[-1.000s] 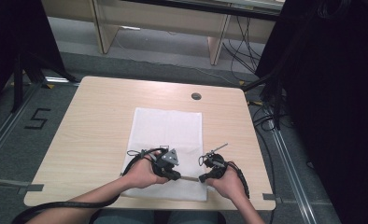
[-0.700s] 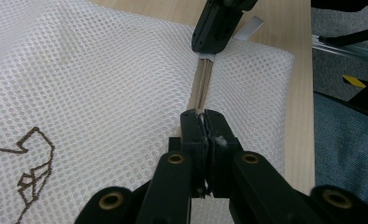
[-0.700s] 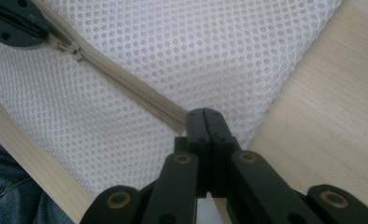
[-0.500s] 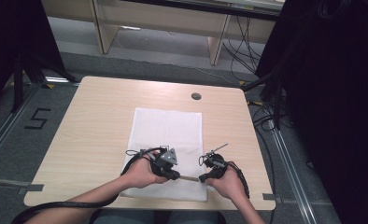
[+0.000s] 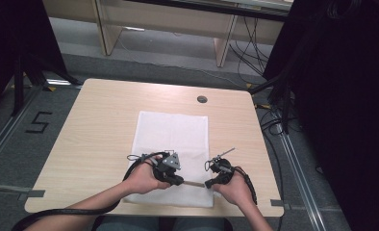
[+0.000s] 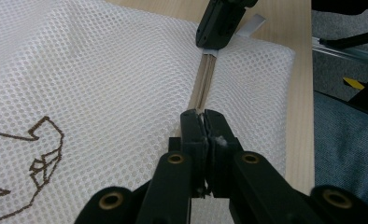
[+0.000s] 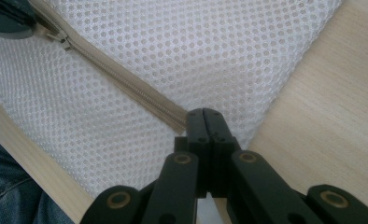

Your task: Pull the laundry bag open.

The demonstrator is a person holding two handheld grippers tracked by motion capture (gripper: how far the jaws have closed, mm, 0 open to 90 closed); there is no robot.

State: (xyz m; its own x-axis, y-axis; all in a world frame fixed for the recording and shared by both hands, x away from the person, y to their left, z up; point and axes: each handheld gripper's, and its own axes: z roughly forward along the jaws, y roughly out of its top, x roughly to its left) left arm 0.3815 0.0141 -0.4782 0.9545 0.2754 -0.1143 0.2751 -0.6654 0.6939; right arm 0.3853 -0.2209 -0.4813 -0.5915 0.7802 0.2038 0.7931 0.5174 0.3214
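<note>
A white mesh bag (image 5: 173,134) lies flat on the wooden table (image 5: 96,125), and a beige zipper (image 5: 195,183) runs along its near edge. My left gripper (image 5: 179,179) is shut on the zipper pull (image 7: 60,39) at the zipper's left part. In the left gripper view its jaws (image 6: 203,116) are pressed together over the beige tape (image 6: 204,84). My right gripper (image 5: 210,183) is shut on the zipper's right end, near the bag's corner (image 7: 204,114). The two grippers point at each other, a short stretch of closed zipper (image 7: 126,79) between them.
A round cable hole (image 5: 202,99) sits in the table's far right part. A brown stitched logo (image 6: 42,149) marks the mesh. The table's near edge and the person's jeans (image 7: 14,196) lie just behind the grippers. Dark curtains stand at the right, with desk legs and cables beyond the table.
</note>
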